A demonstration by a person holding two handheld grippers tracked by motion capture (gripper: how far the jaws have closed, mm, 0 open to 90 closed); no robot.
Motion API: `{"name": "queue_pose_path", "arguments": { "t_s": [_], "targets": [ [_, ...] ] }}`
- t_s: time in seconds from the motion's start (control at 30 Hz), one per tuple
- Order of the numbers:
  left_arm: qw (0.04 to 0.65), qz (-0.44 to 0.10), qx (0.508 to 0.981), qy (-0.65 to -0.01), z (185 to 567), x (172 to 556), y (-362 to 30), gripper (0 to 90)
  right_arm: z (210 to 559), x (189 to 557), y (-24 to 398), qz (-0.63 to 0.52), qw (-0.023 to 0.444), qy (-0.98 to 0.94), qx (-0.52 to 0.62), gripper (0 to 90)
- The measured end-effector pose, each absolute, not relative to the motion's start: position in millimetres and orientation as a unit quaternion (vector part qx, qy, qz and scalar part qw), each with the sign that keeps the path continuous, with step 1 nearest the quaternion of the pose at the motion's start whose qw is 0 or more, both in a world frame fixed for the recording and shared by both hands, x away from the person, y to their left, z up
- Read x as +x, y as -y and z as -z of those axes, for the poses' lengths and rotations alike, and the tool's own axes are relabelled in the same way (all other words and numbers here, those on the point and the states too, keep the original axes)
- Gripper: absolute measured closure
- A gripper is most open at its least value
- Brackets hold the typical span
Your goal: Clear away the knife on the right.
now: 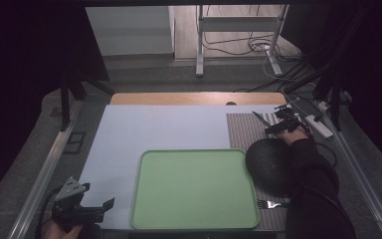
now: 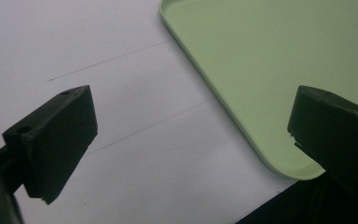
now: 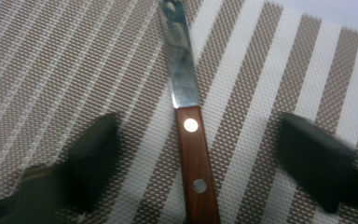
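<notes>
The knife (image 3: 188,116) lies flat on the striped placemat (image 1: 238,130) at the far right part of the surface (image 1: 129,129). It has a brown wooden handle with two metal rivets and a bright steel blade. In the right gripper view its long axis runs almost straight away from the camera, with the blade pointing ahead and the handle toward the gripper. In the high view the blade points to the far left, and the handle end lies under the right gripper (image 1: 281,124).

The right gripper (image 3: 200,158) is low over the knife. Its two fingers stand apart, one on each side of the handle, and they are blurred. A clear gap shows between each finger and the wood, so the fingers do not press on the handle and the knife rests on the placemat.

The left gripper (image 1: 99,206) is at the near left corner of the surface, beside the green tray (image 1: 144,199). Its fingers (image 2: 51,140) are wide apart with nothing between them, over the white sheet and the corner of the tray (image 2: 242,70).

A dark round bowl (image 1: 268,162) sits on the placemat just right of the tray, and a fork (image 1: 268,204) lies near it at the near edge.
</notes>
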State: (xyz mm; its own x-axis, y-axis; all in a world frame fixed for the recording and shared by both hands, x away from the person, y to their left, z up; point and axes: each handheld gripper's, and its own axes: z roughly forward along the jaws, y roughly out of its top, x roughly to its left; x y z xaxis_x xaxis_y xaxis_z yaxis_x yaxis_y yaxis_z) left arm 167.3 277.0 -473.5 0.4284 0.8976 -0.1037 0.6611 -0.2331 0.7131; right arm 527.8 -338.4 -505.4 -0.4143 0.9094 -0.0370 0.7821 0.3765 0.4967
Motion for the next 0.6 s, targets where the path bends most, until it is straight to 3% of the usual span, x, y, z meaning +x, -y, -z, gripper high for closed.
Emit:
{"name": "queue_pose_path", "arguments": {
  "t_s": [0.13, 0.33, 0.6],
  "targets": [
    [0.354, -0.167, 0.767, -0.508, 473.5, 167.3, -277.1, 2.1, 503.0, 527.3, 336.2, -0.204, 0.149, -0.823, 0.509, 37.6],
    [0.352, -0.168, 0.768, -0.508, 473.6, 167.3, -276.7, 2.2, 498.9, 527.9, 339.2, -0.204, 0.142, -0.832, 0.497, 76.0],
    [0.35, -0.168, 0.769, -0.508, 473.6, 167.4, -276.5, 2.4, 498.9, 527.6, 339.7, -0.202, 0.145, -0.831, 0.497, 77.3]
  ]
}}
